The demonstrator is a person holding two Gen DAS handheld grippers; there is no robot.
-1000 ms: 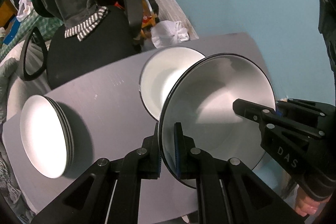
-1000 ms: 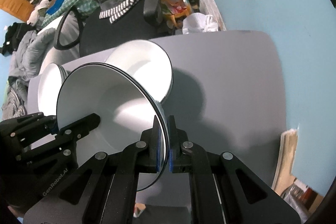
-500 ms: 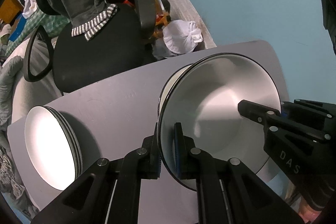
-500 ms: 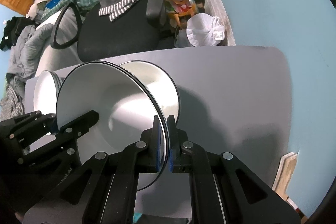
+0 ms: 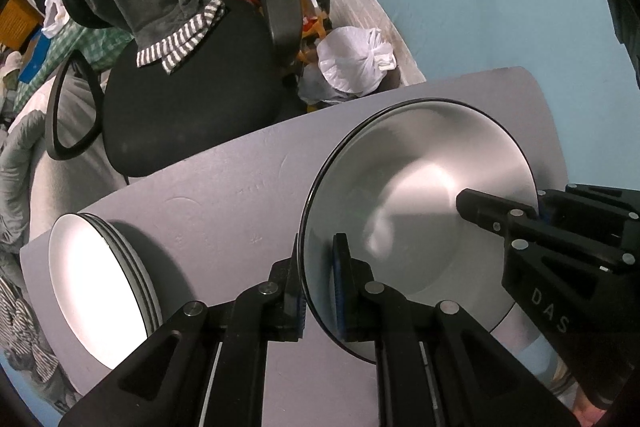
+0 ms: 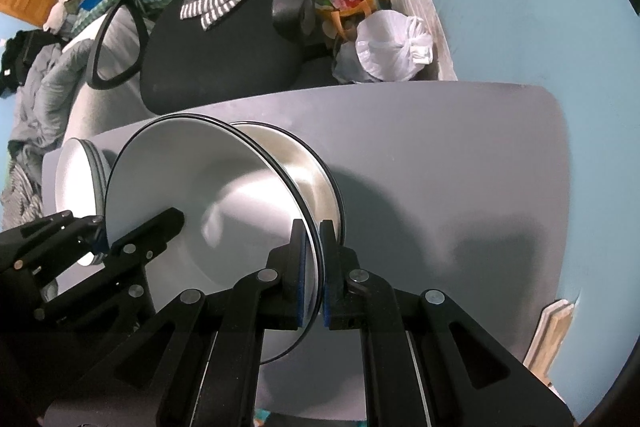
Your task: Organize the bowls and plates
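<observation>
Both grippers hold one white bowl with a black rim (image 5: 416,211) by opposite edges. My left gripper (image 5: 318,267) is shut on its near-left rim. My right gripper (image 6: 318,263) is shut on its right rim (image 6: 192,187). The held bowl hangs just above a second white bowl (image 6: 308,175) on the grey table (image 5: 224,203), nearly lined up with it; in the left wrist view the lower bowl is hidden. A stack of white plates (image 5: 100,283) sits at the table's left end and shows in the right wrist view (image 6: 78,171).
A black office chair (image 5: 188,107) with a grey striped garment stands behind the table. A white plastic bag (image 5: 356,59) lies on the floor by the blue wall. The table's right half (image 6: 460,187) is bare grey surface. A wooden board (image 6: 548,335) leans past its right edge.
Both grippers carried the held bowl toward the bowl on the table; it now covers that bowl almost fully. The plate stack has not moved.
</observation>
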